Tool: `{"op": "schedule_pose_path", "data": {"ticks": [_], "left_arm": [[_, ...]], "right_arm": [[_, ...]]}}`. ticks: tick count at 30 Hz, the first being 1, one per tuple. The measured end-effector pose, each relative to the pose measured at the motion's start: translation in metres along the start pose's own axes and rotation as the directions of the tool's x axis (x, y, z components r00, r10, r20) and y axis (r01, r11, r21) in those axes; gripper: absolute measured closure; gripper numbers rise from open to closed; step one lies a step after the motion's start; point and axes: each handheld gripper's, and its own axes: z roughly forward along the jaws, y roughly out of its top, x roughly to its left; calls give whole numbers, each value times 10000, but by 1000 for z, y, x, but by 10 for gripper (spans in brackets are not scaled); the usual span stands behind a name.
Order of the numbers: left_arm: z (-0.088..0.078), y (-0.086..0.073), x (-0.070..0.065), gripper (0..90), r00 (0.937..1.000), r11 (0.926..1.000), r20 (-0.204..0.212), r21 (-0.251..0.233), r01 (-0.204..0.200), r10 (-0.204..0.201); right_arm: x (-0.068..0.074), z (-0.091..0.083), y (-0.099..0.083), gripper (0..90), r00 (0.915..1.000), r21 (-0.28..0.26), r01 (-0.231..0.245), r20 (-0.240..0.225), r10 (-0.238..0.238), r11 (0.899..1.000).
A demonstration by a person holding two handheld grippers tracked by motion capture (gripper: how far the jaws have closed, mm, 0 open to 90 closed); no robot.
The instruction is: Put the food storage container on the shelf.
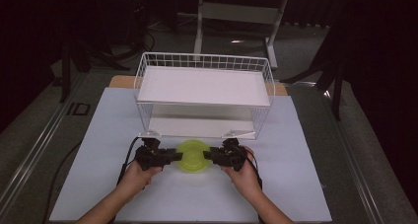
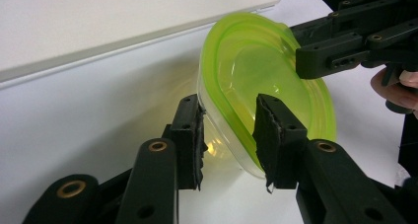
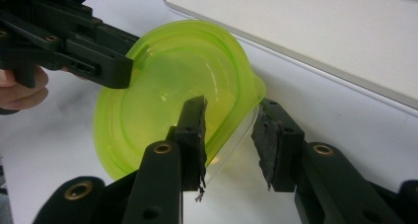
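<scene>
Gripping green bowl: left claw, right claw; wire rack just behind.

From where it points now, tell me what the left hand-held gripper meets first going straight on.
The green-lidded container: its rim already sits between the left hand-held gripper jaws. Beyond it, probably the right hand-held gripper on the far rim.
</scene>
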Motion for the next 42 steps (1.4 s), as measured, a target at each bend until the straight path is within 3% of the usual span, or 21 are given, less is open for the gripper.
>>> {"op": "schedule_pose_path", "data": {"ticks": [7, 8, 10, 11, 13, 18, 20, 23, 26, 27, 30, 31, 34, 42], "left_arm": [[-4, -4, -10, 701, 9999, 9999, 140, 105, -75, 74], [-4, -8, -11, 705, 9996, 9998, 236, -92, -182, 184], [-5, -9, -9, 724, 9994, 9999, 331, -161, -55, 61], [-5, -12, -9, 731, 9992, 9996, 394, -265, 130, -120], [-5, -12, -10, 736, 9994, 9997, 350, -241, 82, -74], [-7, -13, -16, 749, 10000, 9999, 76, -118, 12, -11], [-9, -14, -18, 770, 9992, 9992, 140, -167, 365, -363], [-11, -13, -24, 808, 9993, 9993, -171, -133, 335, -337], [-13, -12, -26, 809, 9995, 9994, -176, -186, 276, -279], [-13, -11, -27, 808, 9996, 9995, -194, -225, 214, -219], [-16, -6, -32, 807, 9986, 9990, -517, -417, -154, 132], [-19, -2, -35, 807, 9965, 9967, -717, -658, -472, 424], [-23, 4, -38, 808, 9937, 9902, -869, -1142, -809, 712], [-19, 23, -36, 808, 9886, 9775, -1169, -1771, -1146, 948]], "right_arm": [[2, -6, -4, 713, 9991, 68, -308, -295, 309, 9995], [2, -7, -6, 718, 9987, 63, -358, -365, 360, 9993], [2, -7, -7, 723, 9977, 13, -468, -491, 468, 9989], [2, -8, -10, 737, 9940, -75, -801, -751, 793, 9968], [2, -9, -11, 745, 9915, -87, -952, -895, 940, 9954], [9, -11, -11, 757, 9953, -1, -771, -582, 769, 9970], [9, -13, -11, 775, 9926, 65, -1063, -582, 1065, 9943], [11, -15, -12, 801, 9870, 96, -1533, -481, 1536, 9881], [15, -17, -12, 802, 9898, 38, -1384, -322, 1384, 9904], [18, -21, -9, 802, 9934, -116, -1141, -156, 1139, 9934], [22, -24, -6, 803, 9963, -276, -861, 38, 862, 9959], [24, -28, -1, 803, 9974, -426, -700, 118, 705, 9966], [25, -32, 7, 802, 9985, -682, -511, 174, 524, 9964], [18, -39, 26, 801, 9980, -1111, -461, 370, 505, 9927]]}}
